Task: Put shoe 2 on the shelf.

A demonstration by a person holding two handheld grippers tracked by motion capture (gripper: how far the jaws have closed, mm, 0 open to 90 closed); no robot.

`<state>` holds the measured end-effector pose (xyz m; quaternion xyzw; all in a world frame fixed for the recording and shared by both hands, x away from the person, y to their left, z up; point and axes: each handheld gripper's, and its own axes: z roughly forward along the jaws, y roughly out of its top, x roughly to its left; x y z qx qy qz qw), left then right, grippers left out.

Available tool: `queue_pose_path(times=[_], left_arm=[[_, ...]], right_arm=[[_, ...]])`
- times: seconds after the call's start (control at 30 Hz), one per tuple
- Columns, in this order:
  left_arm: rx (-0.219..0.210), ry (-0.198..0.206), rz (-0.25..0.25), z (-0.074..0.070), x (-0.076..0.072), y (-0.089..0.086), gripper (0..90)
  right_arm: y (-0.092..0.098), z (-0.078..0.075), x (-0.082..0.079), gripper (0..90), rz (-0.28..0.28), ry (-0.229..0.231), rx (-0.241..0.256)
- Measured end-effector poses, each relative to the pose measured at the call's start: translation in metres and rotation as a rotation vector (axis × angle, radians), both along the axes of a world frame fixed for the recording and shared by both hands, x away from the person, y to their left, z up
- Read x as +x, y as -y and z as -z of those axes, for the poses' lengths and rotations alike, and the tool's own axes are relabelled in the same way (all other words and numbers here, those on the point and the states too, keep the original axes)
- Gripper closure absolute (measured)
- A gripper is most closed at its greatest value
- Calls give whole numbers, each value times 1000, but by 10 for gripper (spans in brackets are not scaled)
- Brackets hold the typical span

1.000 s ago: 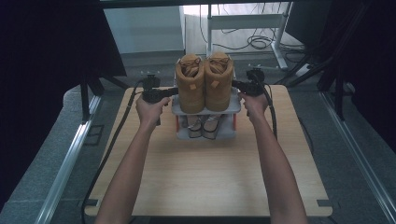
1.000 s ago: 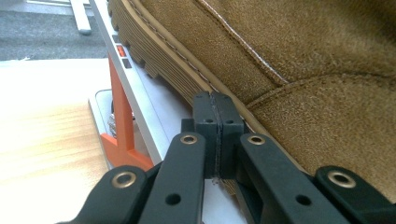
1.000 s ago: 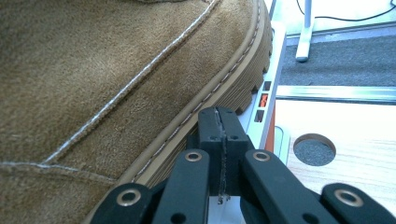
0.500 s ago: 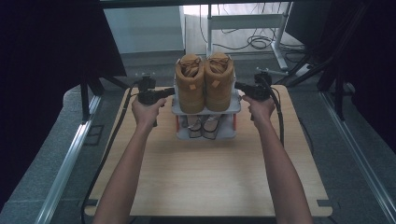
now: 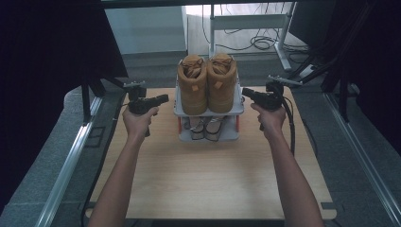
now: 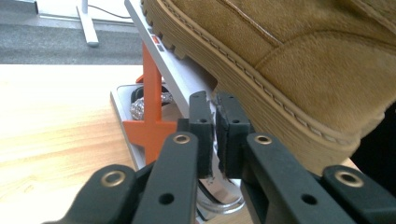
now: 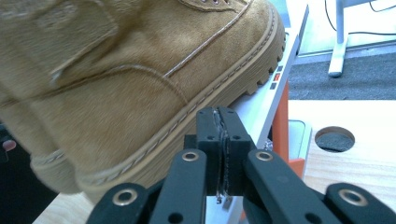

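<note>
A pale wooden table (image 5: 208, 179) stands on grey carpet, with dark drapes at both sides and a white desk frame and loose cables behind it.

The left gripper (image 5: 158, 100) is held level at the left edge of the rack (image 5: 208, 111). In its own view its jaws are drawn together on the grey upper shelf (image 6: 184, 77), with only the thin plate showing between the pads. The right gripper (image 5: 246, 92) mirrors it at the rack's right edge; in its own view its jaws are pressed nearly flat together on the rim of the same shelf. Each gripper is held in one hand, the forearms coming in from the near side of the table, and a black cable trails back from each.

The rack stands at the middle of the table's far half. It has two grey shelves joined by orange posts (image 6: 152, 100). On the upper shelf sit two tan boots (image 5: 206, 82) side by side, touching, heels towards the person. On the lower shelf lies a smaller pair of shoes (image 5: 205, 127), partly hidden by the shelf above.

A round hole (image 7: 334, 138) in the tabletop shows just beyond the rack in the right gripper view.
</note>
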<state>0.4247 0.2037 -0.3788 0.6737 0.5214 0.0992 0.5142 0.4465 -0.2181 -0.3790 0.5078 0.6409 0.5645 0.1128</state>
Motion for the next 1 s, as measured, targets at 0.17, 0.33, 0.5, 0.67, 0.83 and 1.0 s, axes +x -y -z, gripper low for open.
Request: queue_pose_path(times=[0.17,0.33,0.5,0.67,0.83,1.0], left_arm=[[14,12,8,2,-11,-6,781],[32,32,23,6,-22,-9,733],[30,32,26,15,-29,-15,680],[22,31,37,29,-38,-20,625],[20,32,41,39,-45,-24,583],[24,20,41,51,-49,-26,560]], right_arm=[[11,1,-15,819,-3,14,11],[24,4,-27,787,-1,21,17],[34,8,-39,743,-4,27,7],[40,17,-51,711,-2,30,-6],[44,36,-60,700,-3,16,2],[47,51,-63,696,0,2,14]])
